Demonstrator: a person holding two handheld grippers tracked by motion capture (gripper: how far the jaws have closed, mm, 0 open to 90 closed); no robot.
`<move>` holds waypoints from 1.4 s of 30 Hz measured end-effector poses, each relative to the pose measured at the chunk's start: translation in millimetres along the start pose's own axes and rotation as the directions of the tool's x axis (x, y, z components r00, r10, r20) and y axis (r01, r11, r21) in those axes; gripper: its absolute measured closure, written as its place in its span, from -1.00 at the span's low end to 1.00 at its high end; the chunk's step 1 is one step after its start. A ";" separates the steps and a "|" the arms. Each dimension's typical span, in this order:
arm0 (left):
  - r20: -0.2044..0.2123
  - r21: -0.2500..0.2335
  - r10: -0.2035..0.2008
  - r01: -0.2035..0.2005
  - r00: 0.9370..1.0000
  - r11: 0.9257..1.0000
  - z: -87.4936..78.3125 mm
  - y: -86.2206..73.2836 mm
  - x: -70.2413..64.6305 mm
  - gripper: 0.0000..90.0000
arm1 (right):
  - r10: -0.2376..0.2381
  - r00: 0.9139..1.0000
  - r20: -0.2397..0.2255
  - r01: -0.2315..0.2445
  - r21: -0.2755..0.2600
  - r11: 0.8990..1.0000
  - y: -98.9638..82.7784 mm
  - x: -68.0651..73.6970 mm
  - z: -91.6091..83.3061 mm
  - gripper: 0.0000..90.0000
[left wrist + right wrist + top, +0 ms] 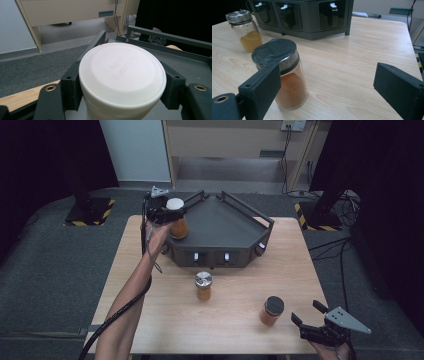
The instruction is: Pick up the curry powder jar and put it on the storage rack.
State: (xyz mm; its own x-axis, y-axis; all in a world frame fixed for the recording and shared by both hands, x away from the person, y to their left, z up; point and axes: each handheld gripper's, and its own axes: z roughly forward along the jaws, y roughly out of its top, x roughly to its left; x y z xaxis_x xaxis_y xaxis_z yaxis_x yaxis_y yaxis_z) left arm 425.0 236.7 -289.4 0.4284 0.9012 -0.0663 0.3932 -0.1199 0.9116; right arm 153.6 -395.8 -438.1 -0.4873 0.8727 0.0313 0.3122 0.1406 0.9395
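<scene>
My left gripper (172, 210) is shut on the white lid (122, 72) of a jar of orange powder (179, 228), one jaw on each side of the lid. The jar is upright at the left corner of the dark rack (225, 220); whether its base rests on the rack floor I cannot tell. Near the table's front right corner, my right gripper (306, 311) is open with nothing between its jaws. In the right gripper view a black-lidded jar (287, 82) of orange powder stands just beyond the left jaw of my right gripper (327, 75).
A silver-lidded jar (203, 285) of yellow powder stands on the wooden table (150, 320) in front of the rack, and the black-lidded jar (271, 311) is to its right. The rack's raised rails (170, 37) border its floor. Cabinets stand on the floor behind.
</scene>
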 end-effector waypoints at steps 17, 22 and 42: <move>-0.010 -0.004 0.006 -0.006 1.000 1.000 5.5 -2.2 -5.0 -0.29 | 0.004 1.000 -0.005 -0.005 -0.006 1.000 -0.9 -1.1 -0.6 -0.83; -0.013 -0.004 0.008 -0.008 1.000 1.000 5.4 -2.5 -6.1 -0.29 | 0.004 1.000 -0.004 -0.004 -0.005 1.000 -0.7 -0.7 -0.7 -0.83; 0.049 -0.124 0.031 -0.025 0.998 0.992 -26.2 1.7 -2.1 -0.87 | 0.001 1.000 -0.007 -0.001 -0.005 1.000 -0.6 -1.0 -0.7 -0.83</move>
State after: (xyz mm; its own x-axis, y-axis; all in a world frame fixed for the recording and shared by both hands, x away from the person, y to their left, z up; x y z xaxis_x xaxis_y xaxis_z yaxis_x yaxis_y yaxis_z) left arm 403.5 245.5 -277.1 0.4797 0.8755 -0.0578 0.2790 -0.0898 0.9561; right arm 153.3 -397.1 -438.5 -0.4925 0.8696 0.0351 0.3091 0.1371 0.9411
